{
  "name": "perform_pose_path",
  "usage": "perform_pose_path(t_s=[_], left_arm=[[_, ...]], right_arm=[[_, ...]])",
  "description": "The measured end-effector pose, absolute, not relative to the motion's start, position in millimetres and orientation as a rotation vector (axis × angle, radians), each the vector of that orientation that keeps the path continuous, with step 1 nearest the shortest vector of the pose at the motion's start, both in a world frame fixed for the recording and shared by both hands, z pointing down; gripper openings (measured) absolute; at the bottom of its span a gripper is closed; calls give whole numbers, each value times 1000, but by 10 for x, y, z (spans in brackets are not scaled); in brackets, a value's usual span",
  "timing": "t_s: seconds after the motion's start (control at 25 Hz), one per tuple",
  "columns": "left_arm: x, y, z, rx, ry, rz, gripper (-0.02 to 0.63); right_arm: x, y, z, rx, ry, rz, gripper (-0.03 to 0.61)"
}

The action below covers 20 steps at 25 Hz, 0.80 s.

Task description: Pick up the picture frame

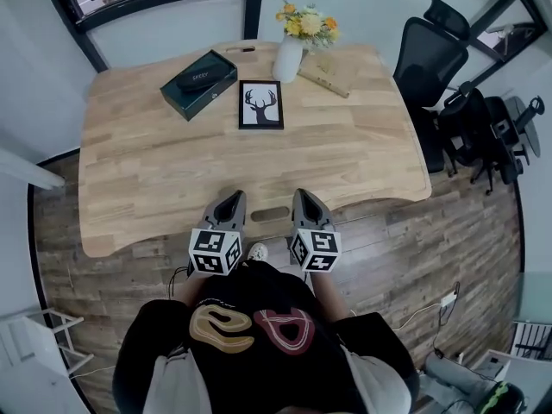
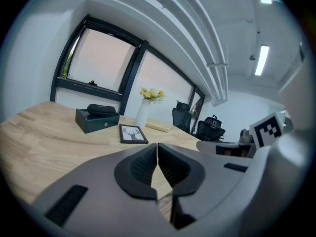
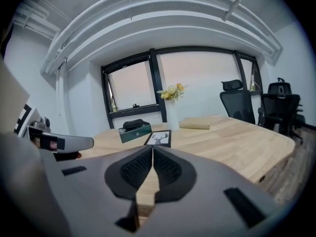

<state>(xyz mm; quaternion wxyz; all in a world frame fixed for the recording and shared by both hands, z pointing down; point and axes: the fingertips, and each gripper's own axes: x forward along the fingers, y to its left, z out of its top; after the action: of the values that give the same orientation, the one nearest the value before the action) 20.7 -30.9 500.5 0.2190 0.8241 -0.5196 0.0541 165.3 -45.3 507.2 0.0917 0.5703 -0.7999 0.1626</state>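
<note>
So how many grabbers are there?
2. The left gripper is over the near edge of the table, shut and empty. The right gripper is beside it, also shut and empty. No others show.

The picture frame (image 1: pixel 260 104) is a small rectangle with a thin black border around a white print of a black deer head with antlers. It lies flat on its back, picture side up, on the light wooden desk (image 1: pixel 172 171), in the far half and roughly midway across. Its long sides run away from the person, and the antlers point toward the far edge. A dark green box (image 1: pixel 198 84) lies just beside it on the left, and a white vase (image 1: pixel 287 59) of flowers stands near its far right corner. The frame touches neither.
</note>
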Motion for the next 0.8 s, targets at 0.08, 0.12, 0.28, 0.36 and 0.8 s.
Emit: perform_pose_path(t_s=[0.08, 0.12, 0.28, 0.36, 0.8], left_arm=[[256, -340, 5024, 2256, -1453, 142, 18], [269, -361, 5024, 2250, -1460, 139, 18], [215, -481, 5028, 2233, -1493, 139, 18], [174, -522, 5043, 2224, -1493, 143, 18], [-5, -1000, 5051, 2183, -1460, 141, 18]], right_arm=[[1697, -498, 5110, 1681, -2376, 497, 14], [1722, -522, 5120, 1683, -2375, 504, 14], [1765, -634, 5128, 1696, -2381, 519, 14], [1778, -651, 5149, 1702, -2371, 530, 14], [1772, -971, 5166, 1747, -2274, 519, 14]])
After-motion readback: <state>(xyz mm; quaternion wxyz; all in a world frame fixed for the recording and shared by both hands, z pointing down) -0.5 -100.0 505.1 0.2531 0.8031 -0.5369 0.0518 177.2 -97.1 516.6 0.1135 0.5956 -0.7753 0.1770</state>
